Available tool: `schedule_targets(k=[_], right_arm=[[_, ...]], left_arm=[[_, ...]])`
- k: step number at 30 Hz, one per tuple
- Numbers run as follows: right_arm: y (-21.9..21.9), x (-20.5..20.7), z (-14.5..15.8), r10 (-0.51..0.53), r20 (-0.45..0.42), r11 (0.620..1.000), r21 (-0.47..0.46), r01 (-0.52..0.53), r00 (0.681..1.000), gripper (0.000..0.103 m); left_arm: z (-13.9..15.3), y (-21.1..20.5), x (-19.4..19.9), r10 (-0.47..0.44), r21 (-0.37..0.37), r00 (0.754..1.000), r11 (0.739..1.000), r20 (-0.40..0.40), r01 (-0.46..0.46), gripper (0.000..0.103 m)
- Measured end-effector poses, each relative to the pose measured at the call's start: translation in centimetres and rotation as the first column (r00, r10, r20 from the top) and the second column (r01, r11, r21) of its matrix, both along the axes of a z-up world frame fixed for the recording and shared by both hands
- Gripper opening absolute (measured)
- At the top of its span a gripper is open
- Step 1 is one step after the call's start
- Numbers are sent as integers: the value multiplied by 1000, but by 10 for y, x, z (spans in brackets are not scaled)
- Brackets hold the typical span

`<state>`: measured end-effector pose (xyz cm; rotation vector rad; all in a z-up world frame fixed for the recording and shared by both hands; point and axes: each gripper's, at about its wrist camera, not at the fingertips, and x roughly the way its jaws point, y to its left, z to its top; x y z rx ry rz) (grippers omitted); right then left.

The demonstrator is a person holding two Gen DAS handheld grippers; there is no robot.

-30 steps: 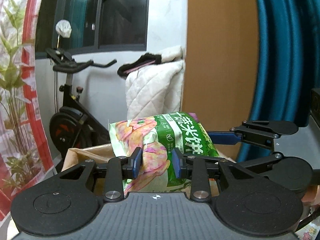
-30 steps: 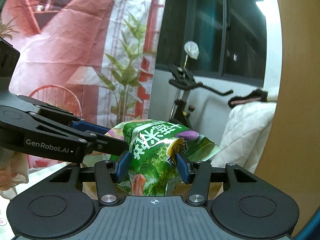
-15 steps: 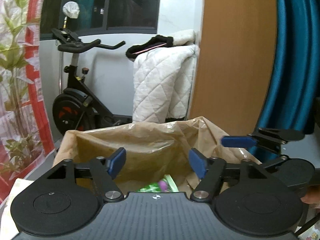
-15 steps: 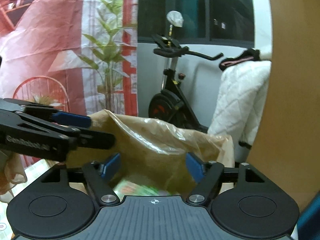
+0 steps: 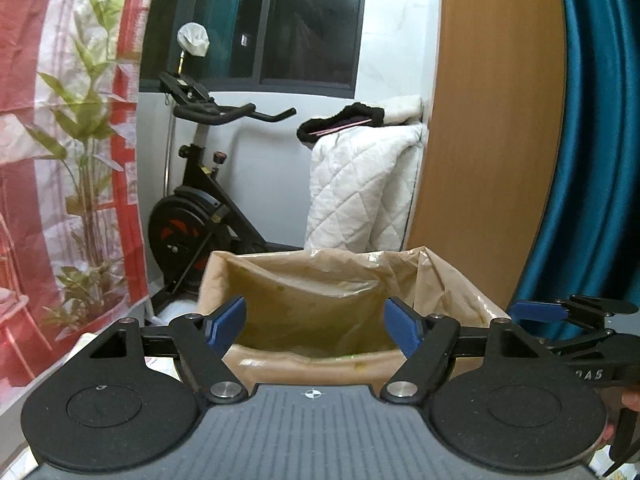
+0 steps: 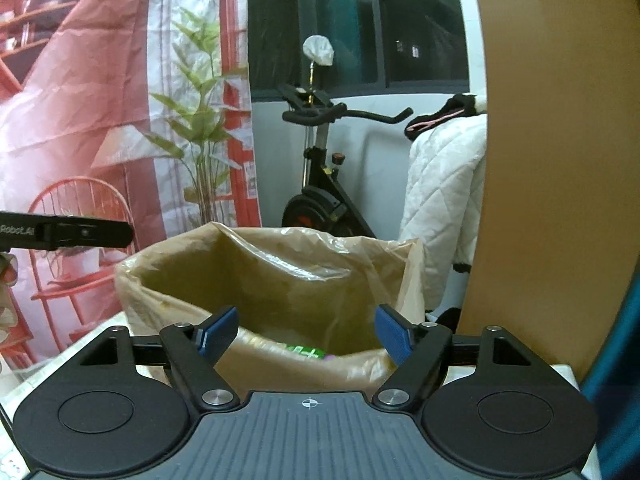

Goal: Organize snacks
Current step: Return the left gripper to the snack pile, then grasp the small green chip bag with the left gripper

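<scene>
While both pairs of tongs stand spread wide with nothing between their blue pads, most of what lies below them is hidden. Left tongs (image 5: 314, 326) hang over the near rim of a box lined with a brown plastic bag (image 5: 320, 280); from this view the bag's bottom is blocked by the rim, apart from a faint green glint. Right tongs (image 6: 306, 330) face the same bag (image 6: 280, 272), and between the pads only a sliver of a green snack packet (image 6: 306, 353) with a purple spot shows deep inside; its printing is too small to read. On the left tongs' body, seen at the left edge of the right wrist view, the lettering "Robot.AI" is cut off at the frame. On the right tongs (image 5: 540, 312), in the left wrist view, only "DAS" can be made out. Behind the bag stand an exercise bike (image 6: 320, 184) and a white quilt (image 5: 360, 192).
</scene>
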<state>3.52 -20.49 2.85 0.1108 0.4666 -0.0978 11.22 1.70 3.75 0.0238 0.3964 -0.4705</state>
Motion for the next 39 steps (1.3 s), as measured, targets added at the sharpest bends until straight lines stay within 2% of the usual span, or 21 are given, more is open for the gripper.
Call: schedule_targets(k=[7,17,24,27,33,39], right_arm=[[20,-35,-10,-10,2,1000,12,10,1000,73],[68,-60,-59,40,-97,998,62,-34,994,73],[102,-74,-92,85,-195,996,44,-78,977,72],[109,-80,-99,86,-217,996,42,-79,972,72],[110,-84,-104,78,-234,997,48,-68,969,72],[99,-83,-106,58,-245,997,62,-45,968,72]], left_arm=[[-17,35,-34,19,-9,999,1000,-35,-19,78],[-66,83,-71,24,35,988,999,-151,-18,77],[-114,85,-85,-18,23,963,999,-270,25,78],[-135,86,-84,-24,17,949,999,-315,31,84],[-156,87,-76,-43,28,941,998,-336,56,88],[-170,81,-75,-96,31,931,993,-353,114,96]])
